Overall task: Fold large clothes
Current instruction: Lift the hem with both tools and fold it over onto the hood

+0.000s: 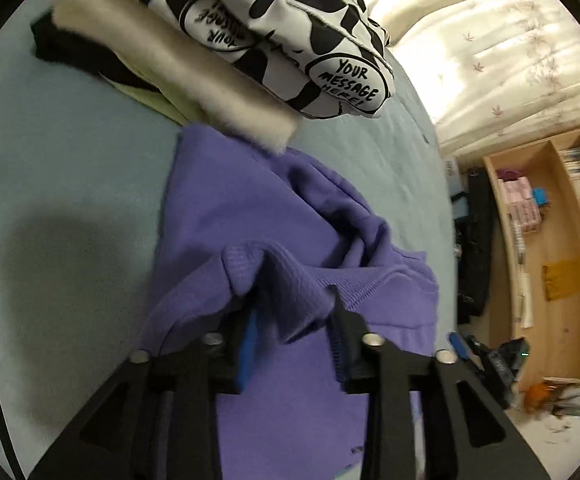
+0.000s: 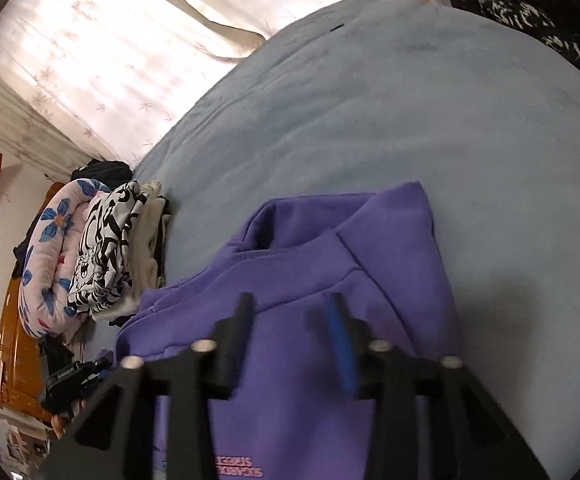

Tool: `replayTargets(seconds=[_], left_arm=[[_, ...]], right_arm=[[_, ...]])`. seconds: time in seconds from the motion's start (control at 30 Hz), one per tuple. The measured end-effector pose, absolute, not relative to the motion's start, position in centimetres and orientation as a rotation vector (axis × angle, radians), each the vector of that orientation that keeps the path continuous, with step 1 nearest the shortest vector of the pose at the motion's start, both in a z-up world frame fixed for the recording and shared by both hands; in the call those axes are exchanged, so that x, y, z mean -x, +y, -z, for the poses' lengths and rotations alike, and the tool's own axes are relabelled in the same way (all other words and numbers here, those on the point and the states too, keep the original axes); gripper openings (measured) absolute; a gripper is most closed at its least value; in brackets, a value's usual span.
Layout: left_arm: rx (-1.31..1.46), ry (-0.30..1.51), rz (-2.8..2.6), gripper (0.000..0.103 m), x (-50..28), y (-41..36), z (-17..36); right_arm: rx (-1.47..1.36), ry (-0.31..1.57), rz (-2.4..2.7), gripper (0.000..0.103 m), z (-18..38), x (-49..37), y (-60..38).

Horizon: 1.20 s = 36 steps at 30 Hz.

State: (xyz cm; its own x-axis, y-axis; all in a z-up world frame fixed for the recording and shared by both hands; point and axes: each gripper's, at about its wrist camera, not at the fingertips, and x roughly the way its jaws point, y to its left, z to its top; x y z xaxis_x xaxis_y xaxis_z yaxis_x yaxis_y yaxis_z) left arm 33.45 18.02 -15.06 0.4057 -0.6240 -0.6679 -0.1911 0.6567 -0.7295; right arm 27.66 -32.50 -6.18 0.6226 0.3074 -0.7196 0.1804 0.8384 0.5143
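Observation:
A purple sweatshirt (image 1: 250, 208) lies folded over on the light blue bed sheet (image 1: 70, 152). In the left wrist view its ribbed hem is bunched up loosely between the fingers of my left gripper (image 1: 294, 312); the jaws stand apart and the pads do not press the cloth. The right wrist view shows the same sweatshirt (image 2: 330, 248), with pink lettering near the bottom edge. My right gripper (image 2: 290, 316) hovers just over it, jaws apart, nothing pinched between them.
A stack of folded clothes sits beside the sweatshirt: a black-and-white printed garment (image 1: 290, 32) on a cream fleece (image 1: 178, 68), and a floral blanket (image 2: 54, 248) beyond. A wooden bookshelf (image 1: 550, 240) and floor clutter lie past the bed edge. Curtains (image 2: 90, 60) hang behind.

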Motion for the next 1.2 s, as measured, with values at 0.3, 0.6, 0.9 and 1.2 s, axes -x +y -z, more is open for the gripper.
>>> replayTargets(seconds=[0.3,0.6,0.9,1.2], left_arm=[[0.677,1.054,0.365,0.074,-33.3,20.0,12.1],[0.493,1.141,0.344,0.074,-35.7,18.3,15.0],[0.27,1.117,0.326,0.04,-36.2,14.9,15.0],[0.084,0.998,0.116,0.011,-33.1,12.4,11.2]], right_arm=[[-0.496,0.998,-0.099,0.05,8.5,-30.4,-34.1],[-0.488,1.065,-0.162,0.05,12.0,-33.6,-32.9],[-0.495,1.085,-0.221,0.026,12.8,-33.5,-32.8],[-0.248,0.945,-0.014,0.009,8.6,-29.0,-30.5]])
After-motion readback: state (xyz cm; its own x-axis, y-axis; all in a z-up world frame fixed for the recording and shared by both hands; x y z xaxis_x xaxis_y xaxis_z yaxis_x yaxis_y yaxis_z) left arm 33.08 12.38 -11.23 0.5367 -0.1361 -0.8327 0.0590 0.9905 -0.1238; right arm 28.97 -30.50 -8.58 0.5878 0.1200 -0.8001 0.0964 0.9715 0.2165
